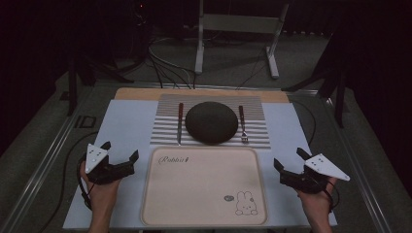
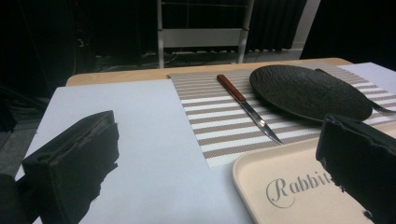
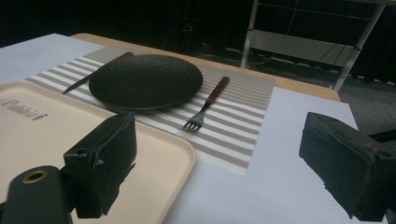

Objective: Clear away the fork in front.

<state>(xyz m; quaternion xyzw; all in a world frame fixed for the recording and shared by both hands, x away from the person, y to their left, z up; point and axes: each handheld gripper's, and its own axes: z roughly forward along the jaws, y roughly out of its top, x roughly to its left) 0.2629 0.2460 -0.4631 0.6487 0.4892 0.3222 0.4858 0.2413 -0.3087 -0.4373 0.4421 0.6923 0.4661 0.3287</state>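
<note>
A dark round plate [image 1: 212,122] [image 2: 308,92] [image 3: 145,80] sits on a striped placemat [image 1: 165,121] at the table's far middle. A knife [image 1: 180,122] [image 2: 247,107] with a reddish handle lies left of it, a fork [image 1: 242,124] [image 3: 205,103] right of it. A cream tray [image 1: 204,187] [image 2: 275,186] [image 3: 42,126] marked "Rabbit" lies in front, bare. My left gripper [image 1: 119,152] [image 2: 219,163] is open beside the tray's left edge, holding nothing. My right gripper [image 1: 290,158] [image 3: 219,168] is open by the tray's right edge, holding nothing.
A white sheet [image 1: 126,131] covers the wooden table [image 1: 141,93]. Beyond the far edge stand a metal frame [image 1: 238,29] and loose cables [image 1: 165,68] on the floor. Dark stands flank both sides.
</note>
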